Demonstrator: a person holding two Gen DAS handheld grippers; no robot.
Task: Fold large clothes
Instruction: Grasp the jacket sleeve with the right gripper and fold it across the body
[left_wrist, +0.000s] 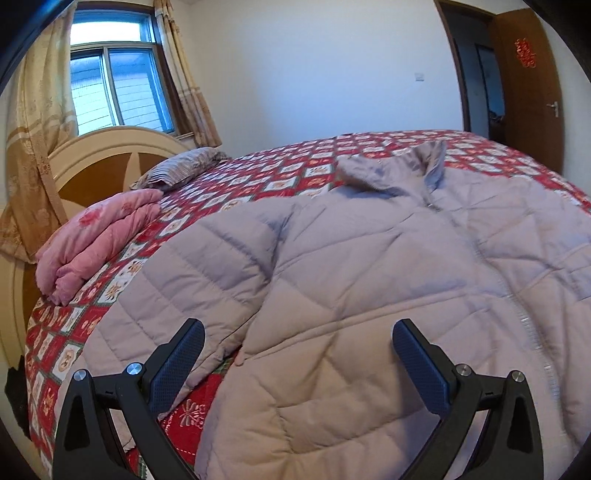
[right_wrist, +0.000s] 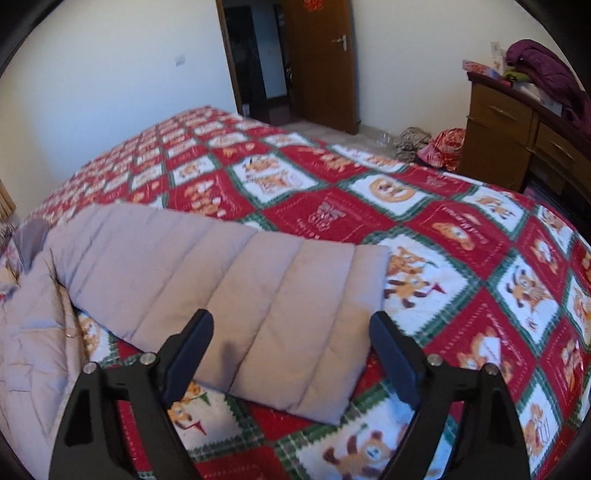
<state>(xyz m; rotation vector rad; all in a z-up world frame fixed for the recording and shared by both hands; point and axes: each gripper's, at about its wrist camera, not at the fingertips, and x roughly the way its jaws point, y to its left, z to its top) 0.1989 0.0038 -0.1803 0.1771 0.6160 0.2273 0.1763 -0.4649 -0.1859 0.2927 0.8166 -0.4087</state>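
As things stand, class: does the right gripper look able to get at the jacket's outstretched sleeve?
Probably yes: the right gripper is open just above the sleeve, which lies flat on the bedspread with nothing between.

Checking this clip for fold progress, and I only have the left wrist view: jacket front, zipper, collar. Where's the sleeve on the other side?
Observer: The far sleeve lies stretched flat across the red patterned bedspread, not folded in yet.
Operator: Is the right gripper on it?
Observer: No. The right gripper hovers over the sleeve near the cuff, jaws open, pads clear of the fabric.
Operator: Anything beyond the bed on that side?
Observer: A wooden dresser with a purple garment heaped on top, and some clothes on the floor beside it.
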